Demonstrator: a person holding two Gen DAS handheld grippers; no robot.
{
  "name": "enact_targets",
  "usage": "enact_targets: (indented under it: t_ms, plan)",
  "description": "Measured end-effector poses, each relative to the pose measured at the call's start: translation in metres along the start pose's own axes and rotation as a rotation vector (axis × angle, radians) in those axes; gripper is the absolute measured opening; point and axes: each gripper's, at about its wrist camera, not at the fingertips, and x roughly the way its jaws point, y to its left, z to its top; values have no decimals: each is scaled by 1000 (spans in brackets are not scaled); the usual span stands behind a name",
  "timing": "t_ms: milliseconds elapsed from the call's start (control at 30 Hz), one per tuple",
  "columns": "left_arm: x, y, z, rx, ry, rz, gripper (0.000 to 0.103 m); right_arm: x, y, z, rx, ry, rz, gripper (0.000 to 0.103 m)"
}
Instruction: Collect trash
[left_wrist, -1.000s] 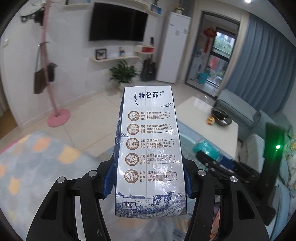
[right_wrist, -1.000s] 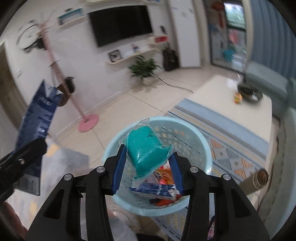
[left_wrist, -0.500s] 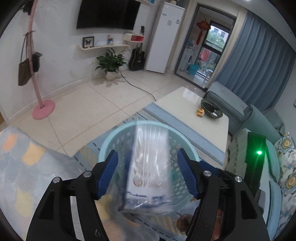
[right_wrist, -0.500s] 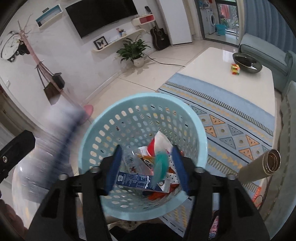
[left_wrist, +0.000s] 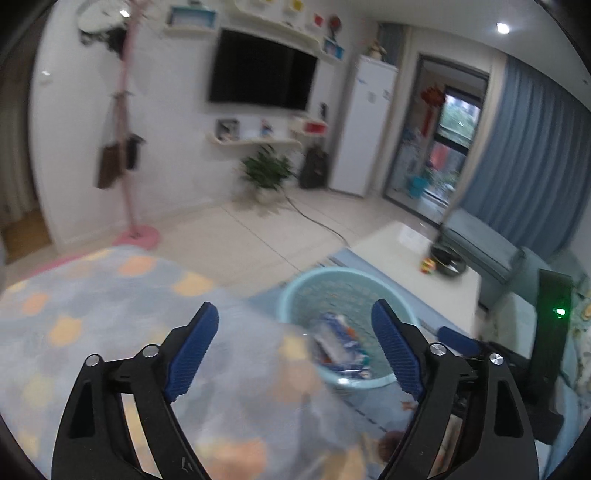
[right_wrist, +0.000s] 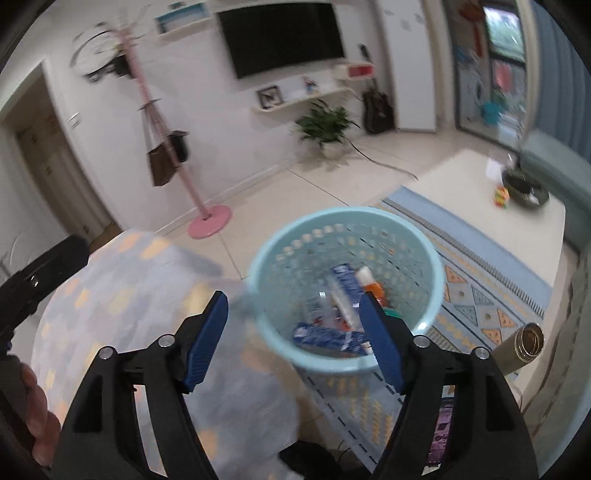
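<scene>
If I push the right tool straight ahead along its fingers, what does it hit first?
Most likely the light blue basket: its near rim and the trash inside lie between the opening, empty fingers of the right tool. Depth is unclear, so it might clear the rim and land on the trash.

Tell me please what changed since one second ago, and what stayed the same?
The left gripper let go of the milk carton and the right gripper let go of the teal packet; both jaws are opening, nothing between them. The carton now lies in the basket. Basket and coffee table stayed put.
</scene>
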Motion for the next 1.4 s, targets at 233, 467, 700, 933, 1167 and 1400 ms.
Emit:
enact_targets:
  t_ms: [233,467,700,933,1167,1400]
  plan:
    - [-67,33,-36,-4,-173,246,91,-44,67,-35,-138,-143,-12,74]
    - [-91,45,-63,-41,-308,338,91,-76,88,-57,-190,-299,-72,76]
    - [-87,42,-69,-43,-284,346,93,-79,84,-64,-168,-308,-99,79]
    - [-86,40,-75,-13,-261,363,95,-64,71,-67,-118,-252,-89,79]
    - [-81,39,-76,-1,-237,362,95,-68,63,-67,-112,-269,-104,79]
    - [-80,44,-76,-19,-222,352,95,-65,60,-66,-102,-255,-104,79]
